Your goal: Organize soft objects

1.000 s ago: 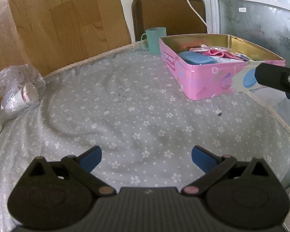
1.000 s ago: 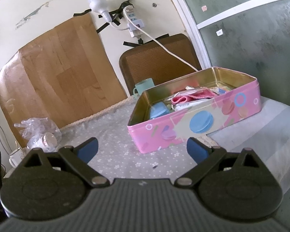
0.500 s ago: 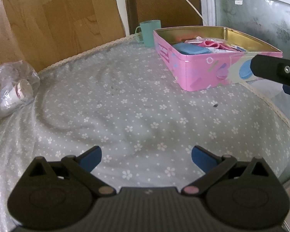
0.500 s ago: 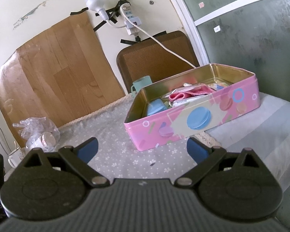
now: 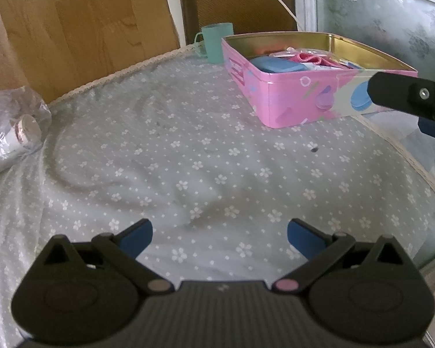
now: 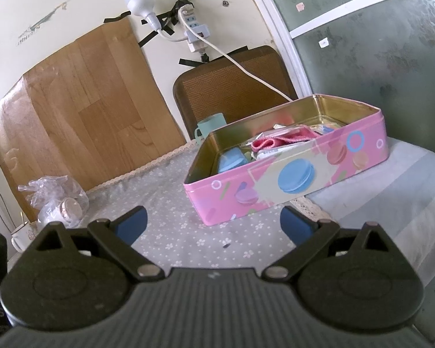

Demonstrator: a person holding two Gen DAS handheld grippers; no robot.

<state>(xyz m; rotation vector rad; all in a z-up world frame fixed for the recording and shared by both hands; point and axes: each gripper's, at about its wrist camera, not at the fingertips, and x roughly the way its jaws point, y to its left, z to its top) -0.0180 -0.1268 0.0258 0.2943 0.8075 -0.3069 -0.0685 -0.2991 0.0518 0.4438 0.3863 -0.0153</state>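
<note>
While your left gripper (image 5: 219,236) hangs over the flowered tablecloth (image 5: 188,156) with its blue fingers spread wide and empty, your right gripper (image 6: 213,221) is just as wide apart, holding nothing. Ahead and to the right of both sits the pink tin (image 6: 290,179), with a blue pad (image 6: 232,159) and pink cloth (image 6: 278,142) inside. A teal cup (image 5: 217,42) stands just beyond it.

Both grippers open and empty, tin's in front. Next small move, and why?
Probably ease the right gripper forward and up over the pink tin's open top toward the pink cloth: its jaws are open, it faces the tin, and the left gripper sits over bare tablecloth.
</note>
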